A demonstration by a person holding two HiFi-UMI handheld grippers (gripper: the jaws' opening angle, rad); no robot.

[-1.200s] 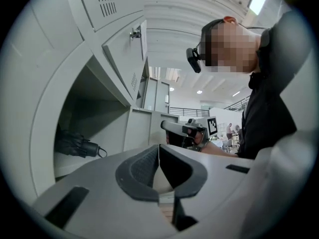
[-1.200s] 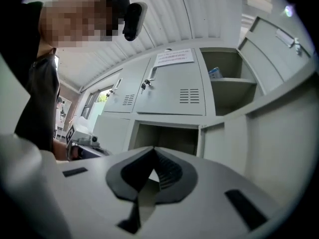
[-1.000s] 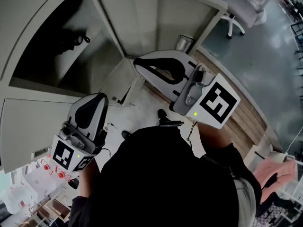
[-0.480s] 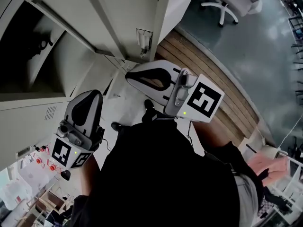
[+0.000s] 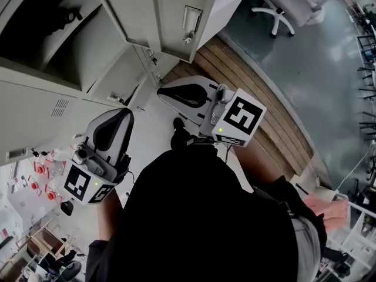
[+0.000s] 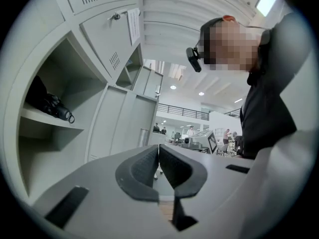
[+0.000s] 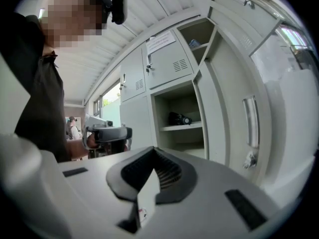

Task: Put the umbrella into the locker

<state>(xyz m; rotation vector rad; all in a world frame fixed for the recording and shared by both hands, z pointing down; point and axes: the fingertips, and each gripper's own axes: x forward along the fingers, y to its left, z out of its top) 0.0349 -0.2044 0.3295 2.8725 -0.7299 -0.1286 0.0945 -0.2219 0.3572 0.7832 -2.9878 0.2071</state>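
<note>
A black folded umbrella [image 5: 70, 16] lies on the shelf of an open grey locker [image 5: 88, 51] at the head view's top left. It also shows in the left gripper view, as the umbrella [image 6: 52, 106] at the left, and in the right gripper view, as the umbrella [image 7: 179, 118] at mid-frame. My left gripper [image 5: 124, 115] is held low, off the locker, jaws shut with nothing between them [image 6: 158, 153]. My right gripper [image 5: 162, 91] sits beside it, equally shut and empty [image 7: 153, 156]. Both point roughly level toward the lockers.
The locker's open door with a metal handle [image 7: 250, 121] stands to the right of the shelf. A wooden floor strip [image 5: 264, 116] and an office chair [image 5: 282, 4] lie to the right. Closed locker doors [image 6: 112, 39] sit above the open one. People stand far off [image 6: 189, 131].
Both grippers have come down and back from the locker. In the head view the open locker has slid to the upper left and the open door now shows at the top.
</note>
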